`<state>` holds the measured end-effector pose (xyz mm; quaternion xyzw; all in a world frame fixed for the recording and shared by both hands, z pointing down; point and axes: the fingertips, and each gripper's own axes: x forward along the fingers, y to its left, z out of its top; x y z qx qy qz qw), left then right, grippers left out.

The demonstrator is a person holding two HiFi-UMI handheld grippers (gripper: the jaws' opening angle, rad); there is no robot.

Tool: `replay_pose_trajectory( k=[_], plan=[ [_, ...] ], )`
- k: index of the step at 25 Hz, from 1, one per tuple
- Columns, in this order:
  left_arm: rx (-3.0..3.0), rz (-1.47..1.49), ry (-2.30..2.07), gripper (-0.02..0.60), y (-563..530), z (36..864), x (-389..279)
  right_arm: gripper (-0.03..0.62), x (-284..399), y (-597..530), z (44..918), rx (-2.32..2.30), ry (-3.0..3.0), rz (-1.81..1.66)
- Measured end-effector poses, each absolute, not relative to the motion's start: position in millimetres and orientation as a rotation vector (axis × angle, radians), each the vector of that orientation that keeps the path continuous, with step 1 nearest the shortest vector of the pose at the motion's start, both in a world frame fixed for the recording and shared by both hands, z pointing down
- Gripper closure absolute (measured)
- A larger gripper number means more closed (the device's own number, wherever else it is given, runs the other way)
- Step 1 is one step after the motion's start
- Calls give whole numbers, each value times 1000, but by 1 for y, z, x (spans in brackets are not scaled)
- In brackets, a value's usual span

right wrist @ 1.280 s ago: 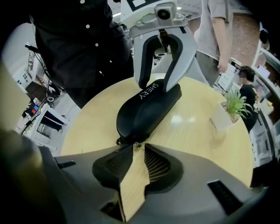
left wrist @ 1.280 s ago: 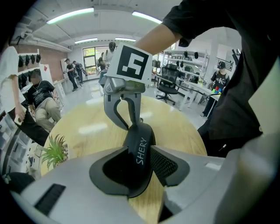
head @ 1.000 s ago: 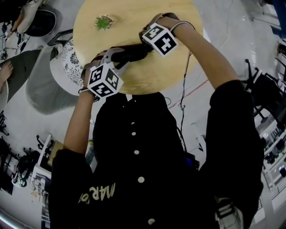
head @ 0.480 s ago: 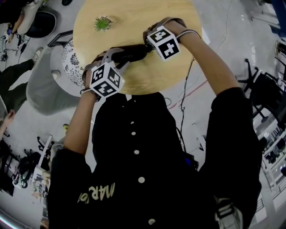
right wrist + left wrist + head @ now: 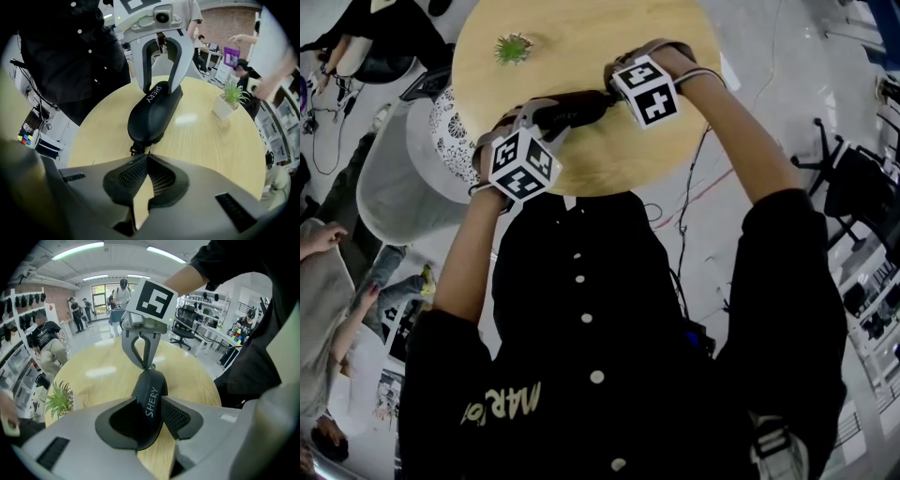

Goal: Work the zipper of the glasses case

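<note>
From the head view your two marker cubes cover both sets of jaws, and only the dark middle of the glasses case shows between them on the round wooden bench. Which way the zipper runs can't be made out from up there.

Drop into the left gripper view and it's clear: your left gripper has its jaws clamped on the near end of the case, one pad pressing each side, and the case runs away from you across the bench. At its far end the other gripper's tips meet.

Now the right gripper view: your right gripper has just been closing, and its jaws are pressed tip to tip on the small silver zipper pull at the end of the case nearest that camera. A little black loop sits just beside it, too small to read further.

White lettering on the case reads "SHERY". A small potted plant stands well apart from the case. On your dark shirt, only "MAR" is legible.
</note>
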<state>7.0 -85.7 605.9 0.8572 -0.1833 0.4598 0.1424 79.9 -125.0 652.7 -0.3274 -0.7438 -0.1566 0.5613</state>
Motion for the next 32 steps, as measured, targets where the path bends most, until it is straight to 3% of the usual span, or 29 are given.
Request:
replay_pose_trajectory(
  k=[32],
  plan=[
    [2439, 1362, -514, 426, -84, 606, 8, 588, 94, -102, 653, -515, -1789, -270]
  ],
)
